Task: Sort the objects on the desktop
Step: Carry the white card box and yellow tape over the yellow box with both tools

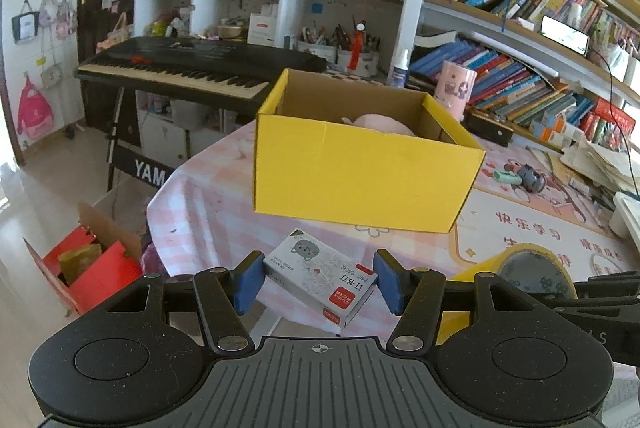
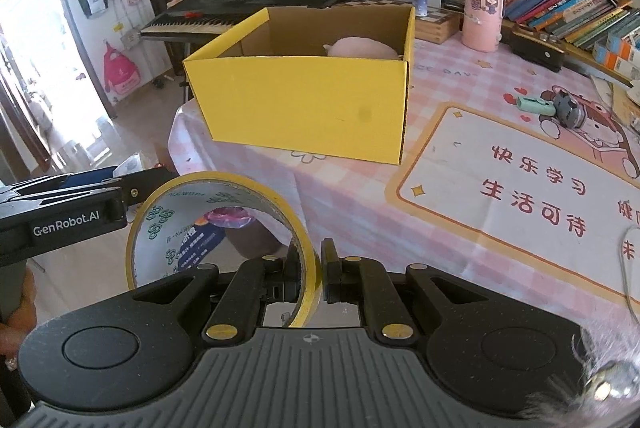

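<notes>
A yellow cardboard box (image 1: 360,172) stands open on the pink checked table, with a pink plush toy (image 1: 380,124) inside; the box also shows in the right wrist view (image 2: 304,100). My left gripper (image 1: 320,282) is open, its blue pads on either side of a small white staples box (image 1: 320,278) lying near the table's front edge; contact is unclear. My right gripper (image 2: 310,274) is shut on the wall of a yellow tape roll (image 2: 216,228), held upright above the table edge. The roll also shows in the left wrist view (image 1: 524,268).
A green stamp and a grey cat-shaped figure (image 2: 560,106) lie on the right of the table mat (image 2: 520,196). A pink cup (image 2: 482,12) stands behind the box. A keyboard (image 1: 180,68) and shelves lie beyond; a red box (image 1: 88,272) sits on the floor at left.
</notes>
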{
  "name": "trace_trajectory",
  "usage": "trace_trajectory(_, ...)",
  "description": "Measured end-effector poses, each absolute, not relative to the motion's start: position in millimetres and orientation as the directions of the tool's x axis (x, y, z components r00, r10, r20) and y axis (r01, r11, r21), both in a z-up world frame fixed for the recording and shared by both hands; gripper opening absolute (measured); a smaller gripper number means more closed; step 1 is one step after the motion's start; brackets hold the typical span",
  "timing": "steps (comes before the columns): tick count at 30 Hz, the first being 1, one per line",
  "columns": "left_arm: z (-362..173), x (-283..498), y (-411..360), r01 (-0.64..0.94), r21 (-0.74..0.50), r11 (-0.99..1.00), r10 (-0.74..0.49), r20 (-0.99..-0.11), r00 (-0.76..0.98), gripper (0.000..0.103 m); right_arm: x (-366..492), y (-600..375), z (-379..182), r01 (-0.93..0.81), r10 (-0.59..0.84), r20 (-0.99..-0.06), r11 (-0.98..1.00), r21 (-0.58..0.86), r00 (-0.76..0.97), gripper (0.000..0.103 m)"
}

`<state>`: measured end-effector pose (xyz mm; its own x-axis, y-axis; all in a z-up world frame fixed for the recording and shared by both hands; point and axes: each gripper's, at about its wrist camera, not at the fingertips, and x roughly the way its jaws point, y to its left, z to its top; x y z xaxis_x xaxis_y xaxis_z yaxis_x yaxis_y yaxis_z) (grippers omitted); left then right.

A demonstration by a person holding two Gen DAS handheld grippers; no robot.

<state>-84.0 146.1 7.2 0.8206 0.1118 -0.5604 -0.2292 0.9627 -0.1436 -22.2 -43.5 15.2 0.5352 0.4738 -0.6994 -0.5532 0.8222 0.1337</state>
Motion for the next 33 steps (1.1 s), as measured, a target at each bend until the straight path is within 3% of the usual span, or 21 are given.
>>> trace_trajectory(17,18.2,-75.8,160.8,-0.271,-0.149,0.951,0.157,-0.522,0.838,0.059,-6.1,-35.9,26.3,-0.545,0.478,-0.685,0.827,0.139,0.550,0.008)
trace_trajectory(33,58.2,-0.1,176.1,-0.330,-0.141,0.933,0.250,-0.406,0.879,0.059,92.6,-17.4,83.4,-0.605,0.573,-0.522,0.785,0.130,0.632,0.008)
